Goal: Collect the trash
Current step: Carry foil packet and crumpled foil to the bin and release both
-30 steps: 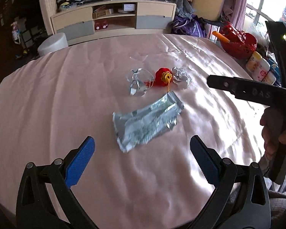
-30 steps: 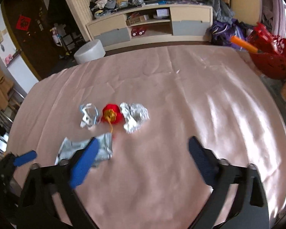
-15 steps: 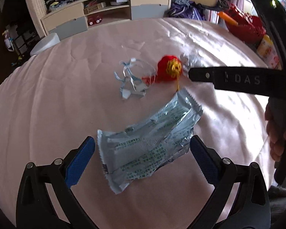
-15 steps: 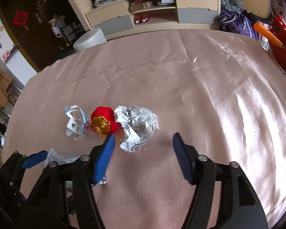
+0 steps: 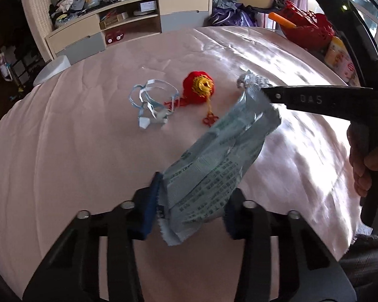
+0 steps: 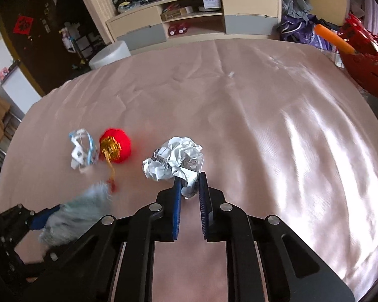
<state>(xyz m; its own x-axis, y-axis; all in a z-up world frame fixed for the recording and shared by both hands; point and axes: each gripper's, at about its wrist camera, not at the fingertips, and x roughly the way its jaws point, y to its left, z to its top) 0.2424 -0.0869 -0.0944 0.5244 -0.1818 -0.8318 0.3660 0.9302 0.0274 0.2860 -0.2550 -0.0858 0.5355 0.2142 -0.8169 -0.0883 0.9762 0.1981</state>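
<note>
My left gripper point(image 5: 191, 198) is shut on a silvery-blue snack wrapper point(image 5: 221, 156) and holds it tilted above the pink tablecloth point(image 5: 75, 138). The wrapper also shows blurred in the right wrist view point(image 6: 75, 216). My right gripper point(image 6: 190, 183) is shut on the near edge of a crumpled foil ball point(image 6: 176, 157). In the left wrist view only the ball's tip point(image 5: 252, 80) shows behind the right gripper's finger. A red and gold lantern ornament point(image 5: 199, 88) and a tangle of clear plastic strips point(image 5: 151, 103) lie on the cloth, left of the foil ball.
A low cabinet point(image 6: 194, 15) with clutter stands beyond the table. A red basket point(image 6: 365, 55) and bottles point(image 5: 340, 58) sit off the right edge. A white stool point(image 6: 108, 55) stands at the far left edge.
My left gripper closed on the wrapper and lifted it off the cloth. My right gripper moved onto the foil ball and closed on its near edge.
</note>
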